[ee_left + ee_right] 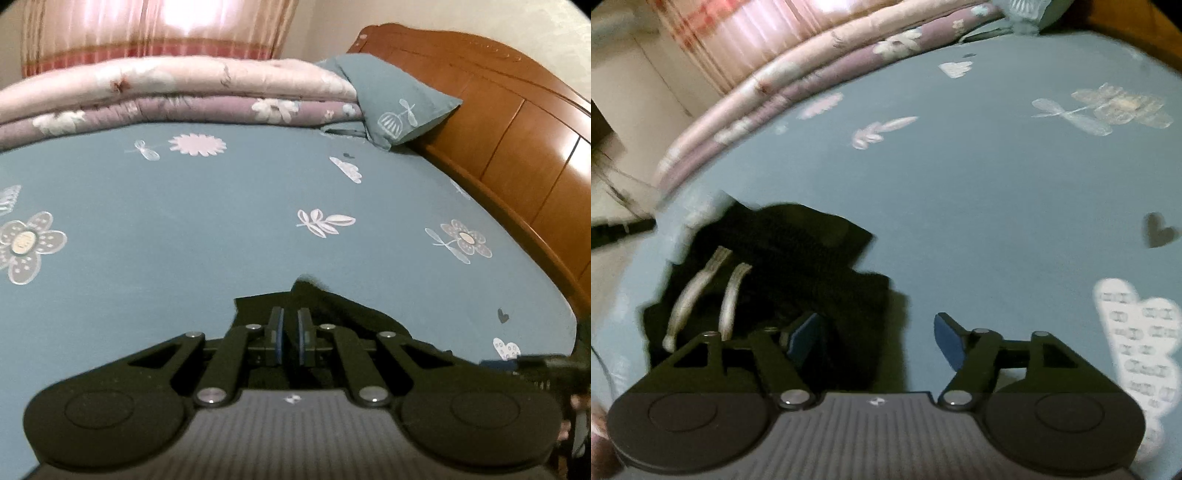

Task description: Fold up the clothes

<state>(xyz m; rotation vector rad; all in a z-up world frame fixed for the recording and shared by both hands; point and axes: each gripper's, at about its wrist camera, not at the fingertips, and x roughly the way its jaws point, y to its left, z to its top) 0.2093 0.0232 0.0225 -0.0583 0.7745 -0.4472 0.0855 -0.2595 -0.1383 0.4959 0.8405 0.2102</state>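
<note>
A black garment with two white drawstrings lies crumpled on the blue flowered bed sheet. My left gripper is shut on a fold of this black garment, which bunches around and just beyond the fingertips. My right gripper is open. Its left finger hangs over the garment's near right part, its right finger over bare sheet, and nothing is pinched between them. Most of the garment is hidden under the left gripper's body in the left wrist view.
Folded pink and purple quilts lie along the far side of the bed, with a blue pillow beside them. A wooden headboard runs along the right. A striped curtain hangs behind. The floor shows past the bed's left edge.
</note>
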